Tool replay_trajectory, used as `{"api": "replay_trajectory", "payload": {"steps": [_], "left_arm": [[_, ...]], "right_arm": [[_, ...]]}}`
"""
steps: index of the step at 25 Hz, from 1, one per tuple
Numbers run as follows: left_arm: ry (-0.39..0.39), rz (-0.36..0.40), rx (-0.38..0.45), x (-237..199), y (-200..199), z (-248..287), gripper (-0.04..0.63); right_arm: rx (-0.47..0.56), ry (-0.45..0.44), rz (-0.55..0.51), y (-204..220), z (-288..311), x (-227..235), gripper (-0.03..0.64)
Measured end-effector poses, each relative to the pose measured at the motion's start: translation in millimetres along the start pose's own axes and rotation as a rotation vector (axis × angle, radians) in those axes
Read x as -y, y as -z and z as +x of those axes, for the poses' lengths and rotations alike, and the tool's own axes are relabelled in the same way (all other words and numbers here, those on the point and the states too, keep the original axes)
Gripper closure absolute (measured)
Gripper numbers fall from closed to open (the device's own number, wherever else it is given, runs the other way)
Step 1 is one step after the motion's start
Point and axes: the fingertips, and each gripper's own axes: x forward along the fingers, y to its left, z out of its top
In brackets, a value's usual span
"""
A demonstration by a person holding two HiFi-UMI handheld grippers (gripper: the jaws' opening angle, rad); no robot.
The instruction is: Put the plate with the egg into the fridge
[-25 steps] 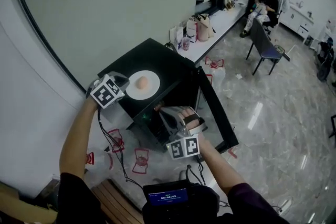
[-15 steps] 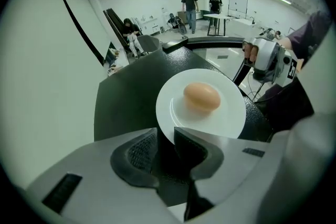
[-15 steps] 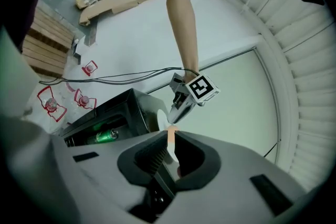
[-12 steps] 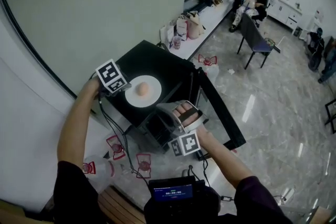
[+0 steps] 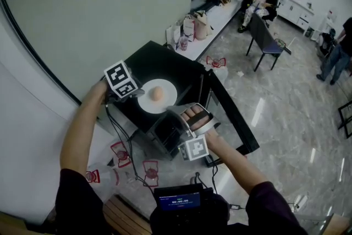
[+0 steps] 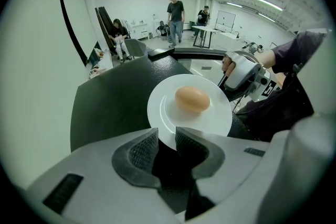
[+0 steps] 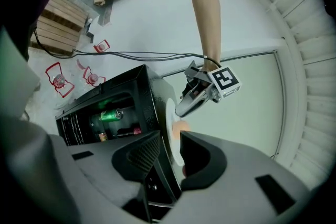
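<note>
1. Up top, the left gripper (image 6: pixel 165 140) pinches the near rim of a white plate (image 6: pixel 212 119), its jaws drawn almost together with the rim caught between the ribbed pads
2. Below, the right gripper (image 7: pixel 169 147) has its jaws opening, with nothing pressed between them; the fridge's front edge and the plate's rim show beyond the gap
3. The person's bare left forearm (image 5: pixel 82 129) stretches forward to the left side of the fridge top, marker cube uppermost, while the right hand (image 5: pixel 197 116) wraps its gripper in front of the fridge opening, just below the plate
4. The plate is over the flat black top of the fridge (image 5: pixel 165 60), close to its front edge, with a brown egg (image 6: pixel 192 98) near the plate's middle; whether the plate rests on the top or is lifted off it cannot be told
5. The fridge door (image 5: pixel 234 118) stands swung open to the right; inside, a green can (image 7: pixel 110 114) lies on its side on a shelf, with a few smaller items below it too small to identify
</note>
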Motion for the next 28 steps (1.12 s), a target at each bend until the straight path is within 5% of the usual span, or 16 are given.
{"api": "replay_trajectory", "payload": {"steps": [8, 10, 13, 22, 28], "left_arm": [[0.001, 0.060, -0.012, 23, -11, 1, 0.512], [-0.015, 0.064, -0.002, 29, -15, 1, 0.512], [-0.066, 0.070, 0.027, 34, -20, -1, 0.512], [-0.288, 0.140, 0.239, 63, -46, -35, 0.514], [-0.454, 0.165, 0.498, 120, -80, -74, 0.579]], "right_arm": [[-0.077, -0.032, -0.092, 17, 3, -1, 0.506], [-0.067, -0.009, -0.123, 13, -1, 0, 0.574], [-0.076, 0.022, -0.165, 11, -5, -3, 0.588], [-0.146, 0.045, -0.163, 2, -25, -7, 0.597], [-0.256, 0.106, -0.080, -5, -64, -8, 0.597]]}}
